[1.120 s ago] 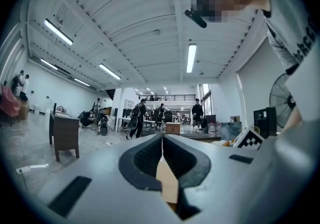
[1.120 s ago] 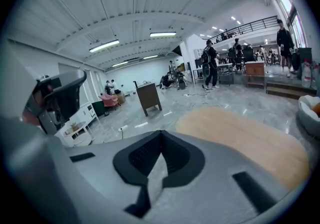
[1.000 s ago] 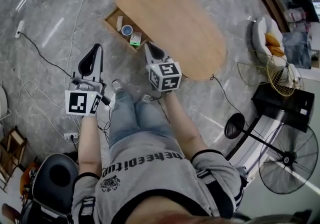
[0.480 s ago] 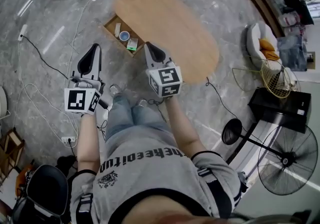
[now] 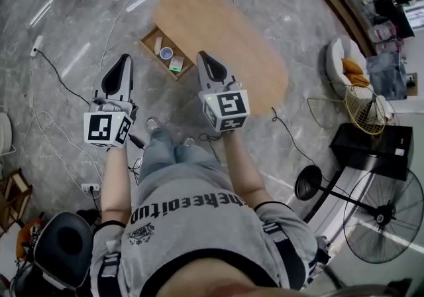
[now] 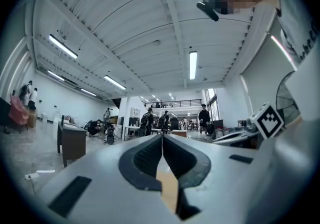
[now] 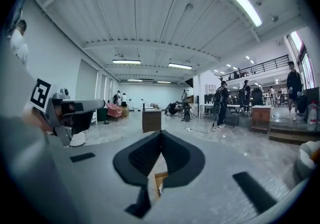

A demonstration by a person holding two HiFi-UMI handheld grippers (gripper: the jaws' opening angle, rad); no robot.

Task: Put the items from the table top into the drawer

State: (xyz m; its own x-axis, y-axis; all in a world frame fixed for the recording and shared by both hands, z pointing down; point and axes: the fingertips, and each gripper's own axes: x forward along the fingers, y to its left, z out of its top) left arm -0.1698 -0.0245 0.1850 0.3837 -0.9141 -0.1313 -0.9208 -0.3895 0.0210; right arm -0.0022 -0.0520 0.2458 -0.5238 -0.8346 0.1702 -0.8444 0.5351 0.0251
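Observation:
An oval wooden table (image 5: 228, 37) stands on the marble floor, its top bare. At its left side an open drawer (image 5: 147, 36) holds a white item (image 5: 158, 44), a blue-rimmed round item (image 5: 165, 53) and a green-and-white box (image 5: 175, 63). Both grippers are held up in the air, well short of the table. My left gripper (image 5: 124, 58) (image 6: 162, 138) is shut with nothing in it. My right gripper (image 5: 202, 56) (image 7: 161, 133) is shut too, and a sliver of the drawer (image 7: 159, 180) shows under its jaws. Both gripper views look out level across a large hall.
Cables and a power strip (image 5: 36, 44) lie on the floor at left. A black chair (image 5: 63, 246) is at the bottom left. On the right stand a floor fan (image 5: 381, 213), a black box (image 5: 371, 143), a wire basket (image 5: 368, 103) and an armchair (image 5: 348, 54).
The head view has risen and the table and drawer look smaller and farther. Both grippers have lifted slightly and stay shut.

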